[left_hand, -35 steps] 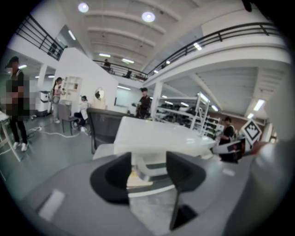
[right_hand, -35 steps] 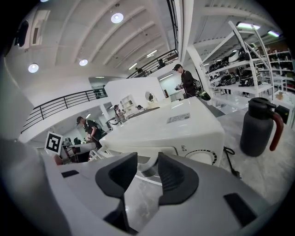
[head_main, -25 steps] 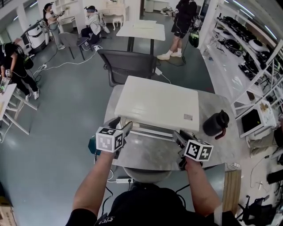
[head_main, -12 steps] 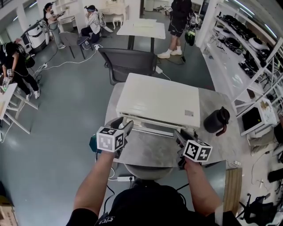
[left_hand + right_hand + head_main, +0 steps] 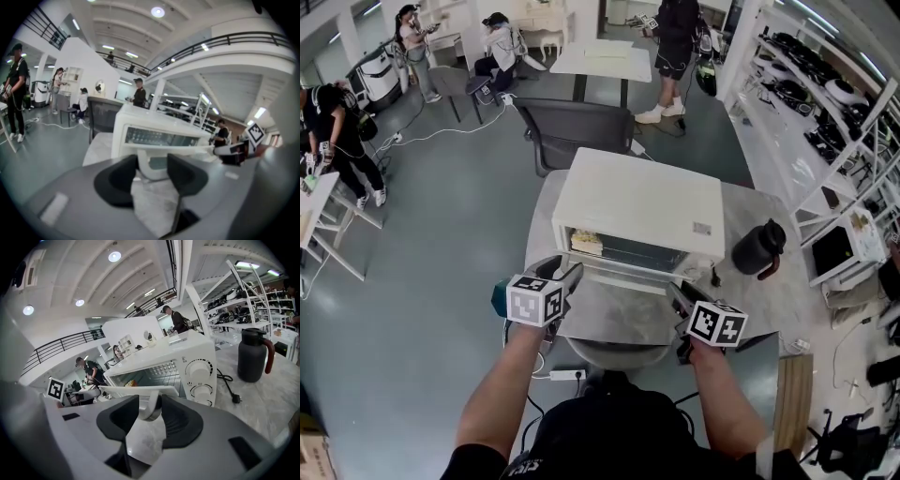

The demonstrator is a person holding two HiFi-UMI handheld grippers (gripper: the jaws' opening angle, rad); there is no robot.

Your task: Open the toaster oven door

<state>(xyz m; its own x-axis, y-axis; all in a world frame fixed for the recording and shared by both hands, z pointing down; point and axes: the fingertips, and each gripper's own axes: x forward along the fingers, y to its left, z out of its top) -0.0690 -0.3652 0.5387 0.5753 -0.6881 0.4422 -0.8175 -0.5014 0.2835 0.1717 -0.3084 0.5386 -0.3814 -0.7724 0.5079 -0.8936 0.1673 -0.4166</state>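
Currently | toaster oven (image 5: 637, 202) on table (image 5: 755, 305), door (image 5: 140, 391) lowered near level | my left gripper (image 5: 569, 274), right gripper (image 5: 678, 292) both clamped on door handle (image 5: 149, 405) | risk: early release lets door slam down; pulling drags oven.

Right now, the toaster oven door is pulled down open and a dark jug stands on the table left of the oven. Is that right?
Not quite: the dark jug stands on the table right of the toaster oven, not left, as the head view shows. The door is indeed pulled down open.
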